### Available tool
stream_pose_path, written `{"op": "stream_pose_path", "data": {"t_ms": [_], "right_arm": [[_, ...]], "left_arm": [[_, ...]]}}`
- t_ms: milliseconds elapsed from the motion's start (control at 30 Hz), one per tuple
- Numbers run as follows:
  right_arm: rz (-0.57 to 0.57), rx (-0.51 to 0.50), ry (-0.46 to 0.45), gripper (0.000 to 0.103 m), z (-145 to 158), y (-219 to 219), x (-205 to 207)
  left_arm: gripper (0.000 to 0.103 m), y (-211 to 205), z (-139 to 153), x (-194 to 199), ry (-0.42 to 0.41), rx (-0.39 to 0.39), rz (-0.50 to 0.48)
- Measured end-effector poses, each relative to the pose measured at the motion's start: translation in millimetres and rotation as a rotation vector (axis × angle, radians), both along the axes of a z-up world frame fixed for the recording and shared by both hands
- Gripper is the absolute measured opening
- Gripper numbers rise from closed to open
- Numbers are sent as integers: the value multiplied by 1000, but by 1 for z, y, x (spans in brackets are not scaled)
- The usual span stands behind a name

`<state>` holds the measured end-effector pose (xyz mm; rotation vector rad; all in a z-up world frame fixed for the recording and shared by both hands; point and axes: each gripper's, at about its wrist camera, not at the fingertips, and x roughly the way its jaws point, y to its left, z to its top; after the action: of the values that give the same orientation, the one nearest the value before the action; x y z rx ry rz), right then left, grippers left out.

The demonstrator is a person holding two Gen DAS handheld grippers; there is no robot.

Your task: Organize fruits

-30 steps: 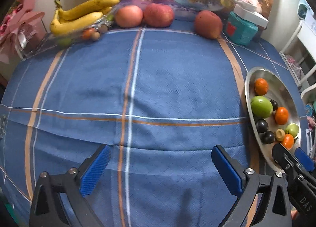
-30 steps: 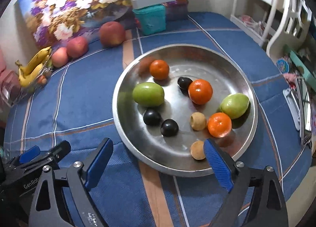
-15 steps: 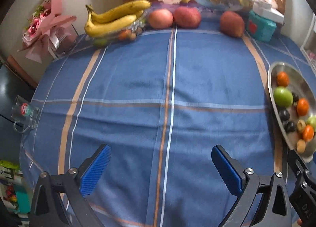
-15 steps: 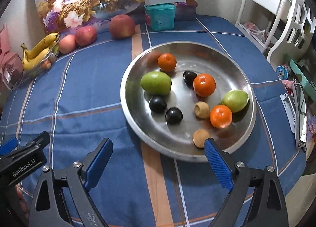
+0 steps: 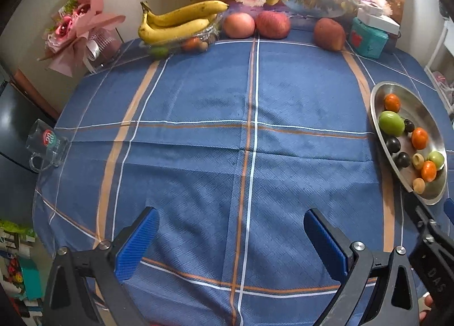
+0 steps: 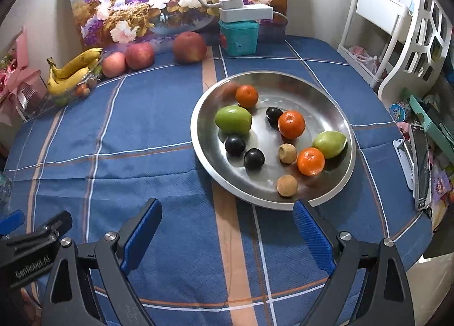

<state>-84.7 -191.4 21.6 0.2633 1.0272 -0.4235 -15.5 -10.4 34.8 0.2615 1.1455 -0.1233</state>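
A round steel tray on the blue checked tablecloth holds oranges, two green fruits, dark plums and small brown fruits. The tray also shows at the right edge of the left wrist view. Bananas and three red apples lie along the far edge. My left gripper is open and empty above the near cloth. My right gripper is open and empty, just in front of the tray.
A clear container with small fruits sits under the bananas. A teal box with a white lamp stands at the back. A glass mug lies at the left table edge. A pink bouquet is far left. A white shelf stands right.
Both grippers have drawn back and up from the table, so more of the cloth and tray shows. Both stay open and empty. No fruit has moved.
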Motion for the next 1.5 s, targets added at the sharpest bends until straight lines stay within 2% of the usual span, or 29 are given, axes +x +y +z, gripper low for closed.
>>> {"op": "stream_pose_path", "data": {"t_ms": [133, 1500], "right_arm": [[9, -7, 9, 94, -1, 3, 0], [-24, 8, 35, 94, -9, -2, -2]], "left_arm": [[103, -1, 2, 1, -10, 18, 1], [103, 6, -3, 5, 25, 0, 54]]}}
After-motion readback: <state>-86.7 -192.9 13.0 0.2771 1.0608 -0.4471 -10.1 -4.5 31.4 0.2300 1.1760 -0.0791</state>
